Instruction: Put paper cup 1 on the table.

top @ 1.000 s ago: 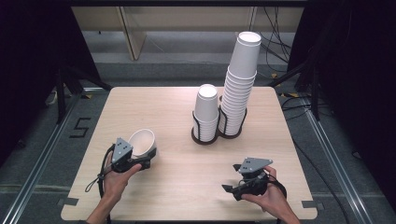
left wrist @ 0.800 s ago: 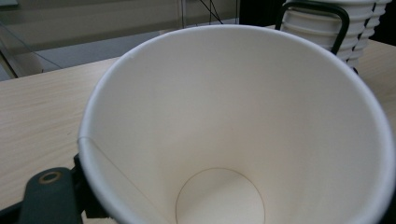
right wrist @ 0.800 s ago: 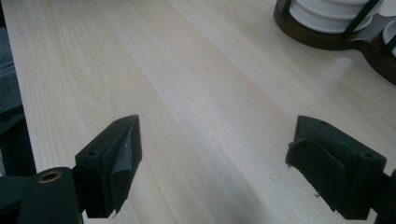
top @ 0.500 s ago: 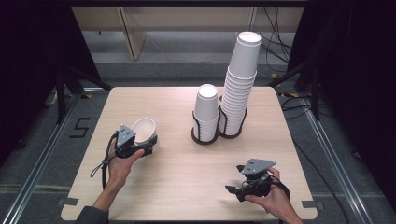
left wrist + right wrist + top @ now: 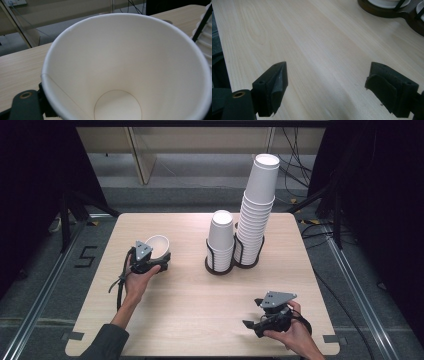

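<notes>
Two grippers work over a wooden table [image 5: 190, 305], seen from above. At left, the left gripper [image 5: 159, 265] pinches the wall of a single white paper cup [image 5: 157, 246], which lies tilted with its mouth turned up and toward the stacks, over the table's left half. In the left gripper view, the cup [image 5: 125, 67] shows its open mouth and round bottom, with one black jaw against its outer wall at lower left. The jaws have just been opening slightly, with the cup wall between them. Right of centre, a black wire holder [image 5: 220, 265] carries a short cup stack [image 5: 221, 237] and, just beside it, a tall stack [image 5: 256, 210]. At lower right, the right gripper [image 5: 255, 322] hangs near the table's front edge, well apart from the cups, with its jaws spread wide and bare wood between them.
</notes>
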Tool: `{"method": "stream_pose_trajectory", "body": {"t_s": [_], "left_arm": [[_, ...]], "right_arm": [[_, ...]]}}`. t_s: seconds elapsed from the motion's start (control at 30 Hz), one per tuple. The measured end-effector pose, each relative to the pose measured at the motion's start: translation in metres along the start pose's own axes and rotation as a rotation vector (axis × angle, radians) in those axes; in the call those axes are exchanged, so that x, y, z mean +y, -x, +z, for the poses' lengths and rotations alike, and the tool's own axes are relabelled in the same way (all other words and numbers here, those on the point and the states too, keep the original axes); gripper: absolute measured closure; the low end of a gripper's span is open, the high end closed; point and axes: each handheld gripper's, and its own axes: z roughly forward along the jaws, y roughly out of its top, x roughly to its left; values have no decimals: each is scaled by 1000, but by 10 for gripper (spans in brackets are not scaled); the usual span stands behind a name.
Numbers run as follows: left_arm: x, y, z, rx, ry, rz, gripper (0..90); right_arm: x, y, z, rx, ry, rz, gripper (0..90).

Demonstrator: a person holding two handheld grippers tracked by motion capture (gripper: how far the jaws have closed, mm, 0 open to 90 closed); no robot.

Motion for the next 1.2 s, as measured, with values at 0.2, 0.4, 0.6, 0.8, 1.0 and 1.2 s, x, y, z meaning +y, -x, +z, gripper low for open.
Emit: {"method": "stream_pose_trajectory", "body": {"t_s": [0.2, 0.4, 0.6, 0.8, 1.0, 1.2], "left_arm": [[1, -9, 14, 21, 2, 9, 160], [2, -14, 24, 43, -8, 9, 157], [2, -14, 32, 74, -44, 21, 153], [-1, -17, 35, 103, -67, 0, 145], [-6, -23, 36, 118, -57, -40, 127], [-13, -28, 34, 114, -77, -47, 126]], "right_arm": [[-1, 0, 0, -3, 2, -16, 175], [-3, -1, -1, 2, -6, 1, 175], [-4, 1, -1, 0, 0, -16, 177], [-5, -1, -1, 7, -8, -4, 177], [-5, -2, -2, 11, -13, 13, 178], [-6, -1, -1, 10, -12, -12, 178]]}}
